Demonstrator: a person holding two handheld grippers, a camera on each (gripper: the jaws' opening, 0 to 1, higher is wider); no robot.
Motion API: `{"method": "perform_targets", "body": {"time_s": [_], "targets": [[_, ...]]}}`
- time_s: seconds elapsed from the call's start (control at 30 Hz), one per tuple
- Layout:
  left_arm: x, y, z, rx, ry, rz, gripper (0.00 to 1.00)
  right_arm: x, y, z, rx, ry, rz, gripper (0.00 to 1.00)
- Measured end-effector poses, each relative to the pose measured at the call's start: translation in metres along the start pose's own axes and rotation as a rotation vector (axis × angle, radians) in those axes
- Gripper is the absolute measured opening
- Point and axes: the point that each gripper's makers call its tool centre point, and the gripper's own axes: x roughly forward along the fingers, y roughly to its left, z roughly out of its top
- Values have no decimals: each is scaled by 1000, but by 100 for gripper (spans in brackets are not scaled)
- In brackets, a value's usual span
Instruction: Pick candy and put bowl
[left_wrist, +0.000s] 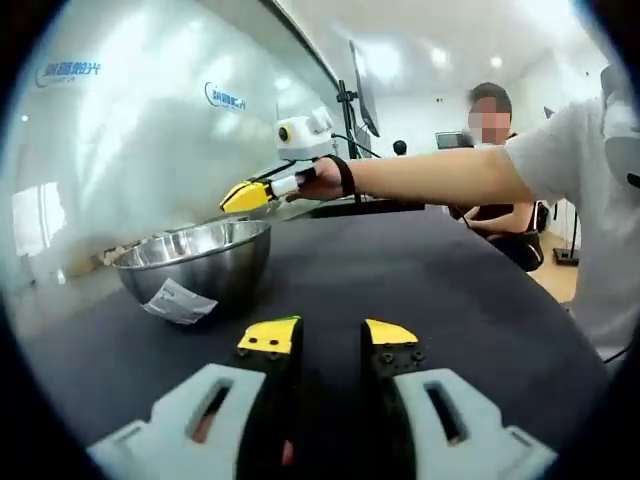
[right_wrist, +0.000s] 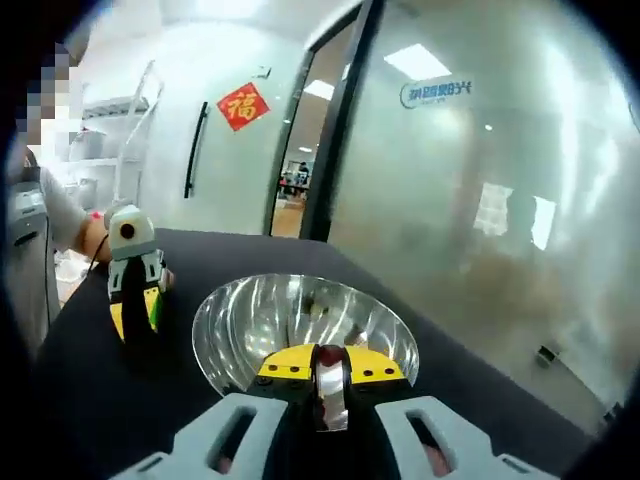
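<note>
Item: round polished steel bowl (left_wrist: 200, 262), far left on the black counter (left_wrist: 420, 300); a white paper label (left_wrist: 180, 301) sticks to its outer wall.

Item: left gripper (left_wrist: 330, 340), near centre, low over the counter, jaws parted with nothing between them.

Item: right gripper (right_wrist: 318, 368), held by a person's hand (left_wrist: 322, 180) just above the bowl's rim, jaws clenched on a shiny silver-wrapped candy (right_wrist: 330, 385).

Handling advice: the candy sits over the near rim; judged best to carry it further over the bowl's middle, lower slightly, then part the jaws so it cannot bounce out.
</note>
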Motion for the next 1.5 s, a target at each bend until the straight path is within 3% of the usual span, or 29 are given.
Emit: {"method": "perform_targets", "body": {"time_s": [0.23, 0.33, 0.5, 0.7, 0.77, 0.97, 1.17, 1.23, 1.27, 1.3, 1.4, 1.5], "targets": [[1, 3, -2, 2, 12, 17, 18, 4, 8, -8, 21, 8, 34, 10], [1, 3, -3, 1, 12, 16, 18, -1, 13, 6, 34, -69, 48, 9], [0, 5, -4, 2, 16, 24, 18, -28, 34, 4, 16, -107, 55, 9], [0, 9, -3, -6, 11, 39, 18, -77, 62, -23, 19, -126, 32, 9], [-3, 8, -1, 3, 10, 37, 18, -92, 78, -36, 83, -155, 29, 9], [-7, 18, 7, -33, -24, 80, 18, -120, 106, -75, 105, -115, 9, 10], [-16, 30, 2, -81, -19, 146, 18, -144, 101, -86, 144, -143, -52, 11], [-25, 40, 8, -124, -51, 203, 18, -146, 93, -103, 198, -153, -94, 11], [-29, 43, 7, -121, -37, 224, 18, -146, 86, -120, 172, -19, -134, 11], [-32, 44, 6, -108, -30, 245, 18, -144, 78, -111, 166, -96, -173, 11], [-38, 42, 1, -91, 1, 270, 18, -145, 80, -105, 186, -122, -143, 11], [-42, 33, 0, -123, -34, 274, 18, -145, 81, -104, 184, -123, -155, 11]]}}
